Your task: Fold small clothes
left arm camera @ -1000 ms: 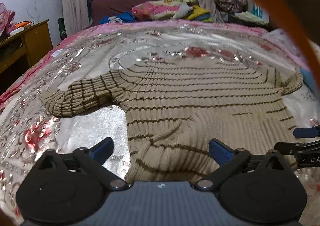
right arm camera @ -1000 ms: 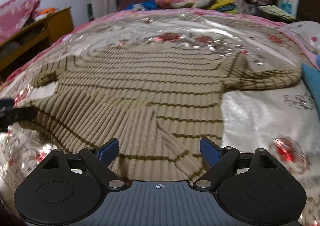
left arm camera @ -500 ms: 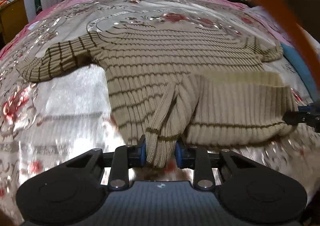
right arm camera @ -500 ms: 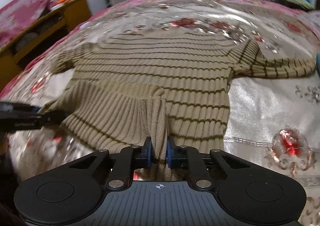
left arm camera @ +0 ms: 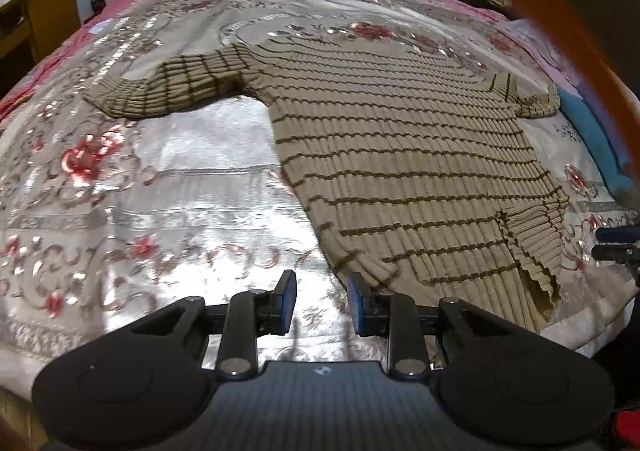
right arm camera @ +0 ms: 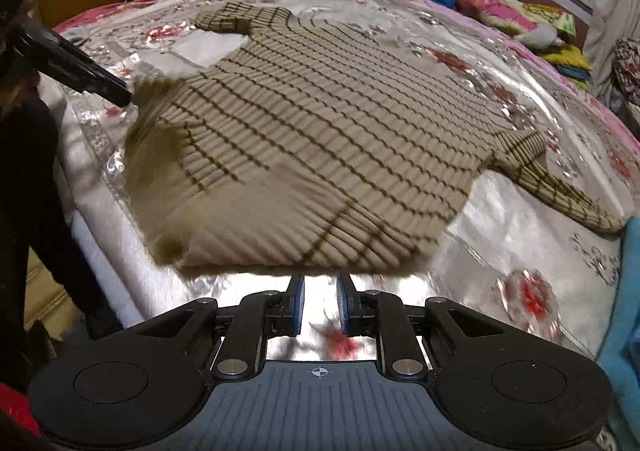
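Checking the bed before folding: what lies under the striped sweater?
The sweater lies on a shiny floral bedspread. Whatever is directly beneath the knit is covered.

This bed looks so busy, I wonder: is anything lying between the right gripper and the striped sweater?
Nothing visible. Only bare shiny bedspread separates the right gripper from the near hem of the striped sweater. Its jaws have just been opening, with nothing between them. The blue cloth lies off to the side.

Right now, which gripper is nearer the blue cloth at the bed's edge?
Right. The right gripper, jaws just opening and empty, sits near the blue cloth; the left gripper, jaws just closed partway, empty, is at the opposite hem corner of the sweater.
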A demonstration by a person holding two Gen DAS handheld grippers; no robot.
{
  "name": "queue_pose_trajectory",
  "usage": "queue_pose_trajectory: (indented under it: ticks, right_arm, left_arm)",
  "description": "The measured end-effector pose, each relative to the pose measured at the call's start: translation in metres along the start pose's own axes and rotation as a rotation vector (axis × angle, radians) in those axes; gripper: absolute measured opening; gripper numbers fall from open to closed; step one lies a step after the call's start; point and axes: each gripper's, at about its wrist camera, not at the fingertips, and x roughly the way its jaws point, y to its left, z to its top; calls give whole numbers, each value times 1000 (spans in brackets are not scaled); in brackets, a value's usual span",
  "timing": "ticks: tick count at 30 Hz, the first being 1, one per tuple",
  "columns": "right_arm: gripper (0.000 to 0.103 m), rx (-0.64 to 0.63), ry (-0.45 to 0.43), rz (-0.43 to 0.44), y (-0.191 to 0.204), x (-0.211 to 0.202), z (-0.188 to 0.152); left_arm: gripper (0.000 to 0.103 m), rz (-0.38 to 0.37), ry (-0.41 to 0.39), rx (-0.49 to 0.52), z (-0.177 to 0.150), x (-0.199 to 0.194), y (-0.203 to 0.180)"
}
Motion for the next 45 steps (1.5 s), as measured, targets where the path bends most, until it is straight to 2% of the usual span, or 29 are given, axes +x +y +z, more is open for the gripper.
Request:
queue_pose_trajectory:
  ticks: [6,12,15,18,22,27,30,33,38,41,45]
  right_arm:
    - [32,124,-54,-5,-12,-1,13]
    - [36,161,-96,38,0,32,49]
    - [36,187,-90,82,0,50,70]
    - [36,198,-35,109,-5,72,82]
    - [36,218,85,176,-12,93,81]
    - [36,160,207,237,-17,78,64]
    - [37,111,290,193,-21,58,42]
    - [37,122,330,133,-28,39,19]
    - [37,218,313,59,-42,16,-3]
    - [37,297,247,29,-50,4,-7]
    - [38,361,141,34,-44,-4,-4]
  left_arm:
    - [34,-30,-31,6,8,3,-14]
    - [34,-108,-22,13,16,30,-48]
    - [35,-117,11,6,17,48,-56]
    - [35,-91,49,-1,15,61,-57]
    - [35,-65,86,-11,8,61,-45]
    - [35,38,126,50,0,45,-37]
    - [36,108,140,77,-5,36,-34]
    - [37,156,127,81,-7,26,-31]
    - [37,155,90,26,-3,12,-27]
    - [38,119,57,13,2,6,-38]
    - [40,57,24,40,10,10,-66]
